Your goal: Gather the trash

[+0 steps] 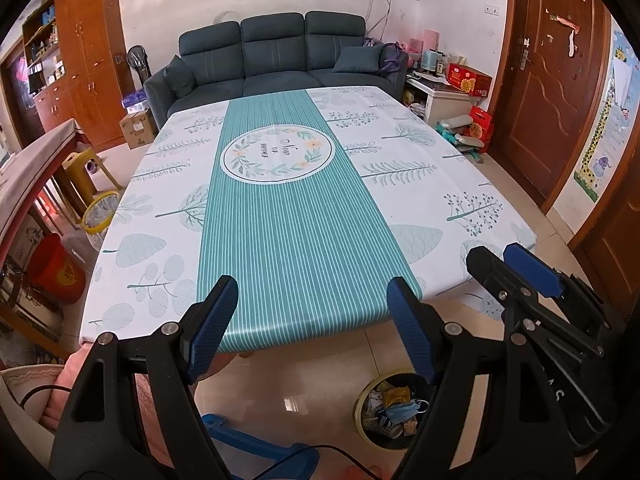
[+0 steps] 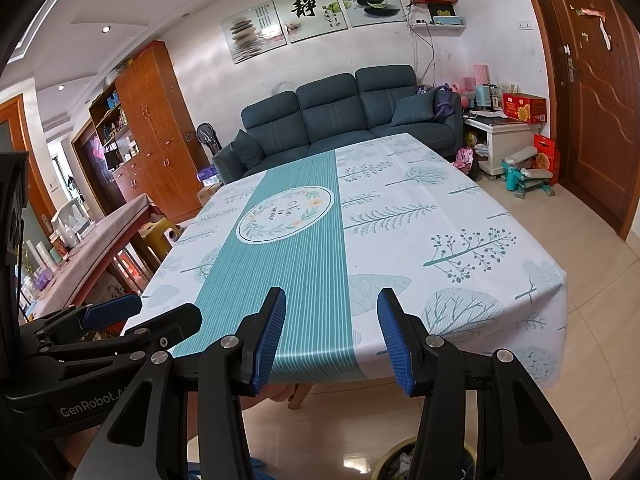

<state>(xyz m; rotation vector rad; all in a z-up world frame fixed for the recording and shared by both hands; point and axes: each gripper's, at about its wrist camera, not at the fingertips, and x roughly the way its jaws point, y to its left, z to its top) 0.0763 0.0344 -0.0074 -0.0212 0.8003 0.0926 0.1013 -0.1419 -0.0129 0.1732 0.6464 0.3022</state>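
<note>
A round trash bin (image 1: 384, 412) stands on the floor below the table's near edge, holding blue face masks and wrappers; only its rim (image 2: 400, 454) shows in the right wrist view. The table (image 1: 300, 208) (image 2: 400, 240) wears a white and teal striped cloth with nothing lying on it. My left gripper (image 1: 312, 282) hovers over the near edge, open and empty; it also shows at the left of the right wrist view (image 2: 164, 306). Beside it, my right gripper (image 2: 331, 294) (image 1: 498, 251) is open too, more narrowly, with nothing between its pads.
A dark blue sofa (image 1: 276, 60) stands behind the table. On the left floor are a yellow-rimmed basket (image 1: 100, 216) and a red bucket (image 1: 56, 268). A blue stool (image 1: 248, 444) sits below me. A white side cabinet (image 2: 504, 140) and a wooden door (image 2: 592, 120) are on the right.
</note>
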